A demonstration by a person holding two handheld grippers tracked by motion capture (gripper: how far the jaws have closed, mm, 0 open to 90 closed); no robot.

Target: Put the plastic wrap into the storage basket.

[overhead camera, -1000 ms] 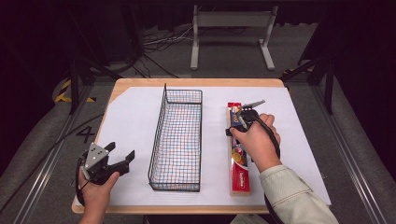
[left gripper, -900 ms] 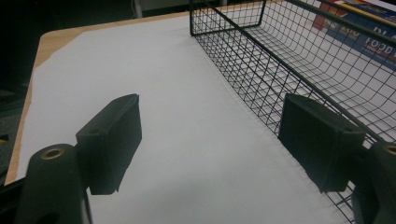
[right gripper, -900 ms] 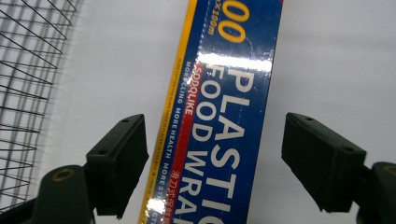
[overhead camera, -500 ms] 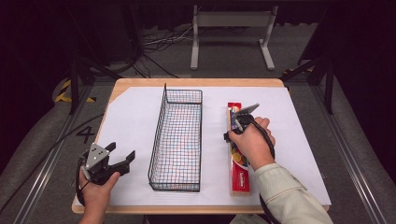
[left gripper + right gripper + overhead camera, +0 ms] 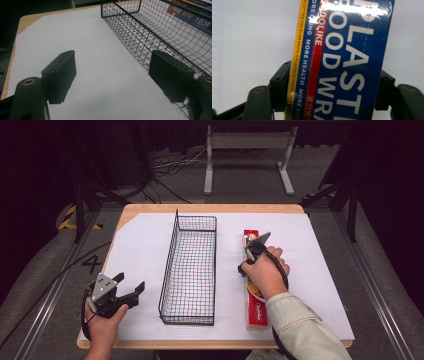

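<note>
Two hand-held grippers at a wooden table (image 5: 210,208) covered by a white sheet (image 5: 145,250). The right gripper (image 5: 252,251), held in the person's right hand (image 5: 264,274), is lowered onto a long plastic-wrap box (image 5: 256,307) that lies flat on the sheet, lengthwise away from the person. In the right gripper view the plastic-wrap box (image 5: 344,57), blue with red and yellow stripes and white lettering, runs straight up between the two black jaws; one jaw stands against its yellow-striped long edge and the other against its opposite blue edge, so the right gripper (image 5: 332,87) brackets the box across its width. Whether the pads actually press on the cardboard cannot be told. The box extends beyond the jaws both ahead of the tool and back beneath the hand. To the left of this gripper, just beside the box and parallel to it, stands a black wire basket (image 5: 192,265). The left gripper (image 5: 131,285), held in the left hand (image 5: 104,317) near the table's front left corner, has its jaws spread wide with nothing between them. In the left gripper view the jaws of the left gripper (image 5: 112,72) frame bare white sheet (image 5: 75,42); the wire basket (image 5: 150,32) lies just ahead and to the right, its near long wall close behind the right-hand jaw.
</note>
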